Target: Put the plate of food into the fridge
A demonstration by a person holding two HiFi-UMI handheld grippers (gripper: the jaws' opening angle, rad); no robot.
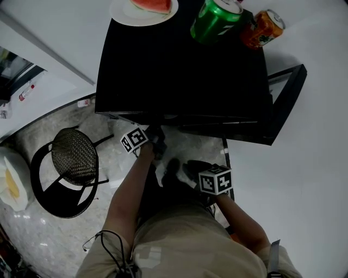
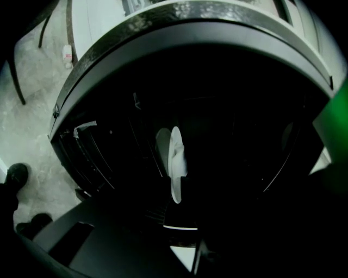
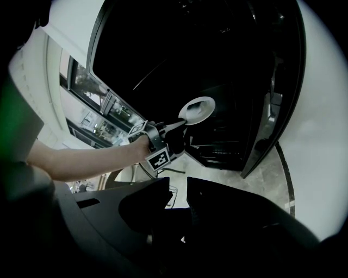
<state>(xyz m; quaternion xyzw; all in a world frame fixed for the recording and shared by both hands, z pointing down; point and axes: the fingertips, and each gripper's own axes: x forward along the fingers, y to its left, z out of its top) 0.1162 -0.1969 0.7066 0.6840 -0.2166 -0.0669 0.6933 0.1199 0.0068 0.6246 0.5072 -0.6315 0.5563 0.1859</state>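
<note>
Left gripper [image 3: 181,123]: jaws clamped on plate [image 3: 198,110] rim, plate inside fridge [image 1: 179,70]
Right gripper [image 3: 178,185]: jaws apart, empty, low in front of open door [image 1: 288,89]

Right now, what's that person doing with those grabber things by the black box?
A person stands at a small black fridge whose door is open, with a gripper in each hand. The left gripper is shut on the edge of a white plate and holds it at the fridge's opening. The right gripper hangs open and empty. On top of the fridge sit a watermelon plate and two drink cans.
</note>
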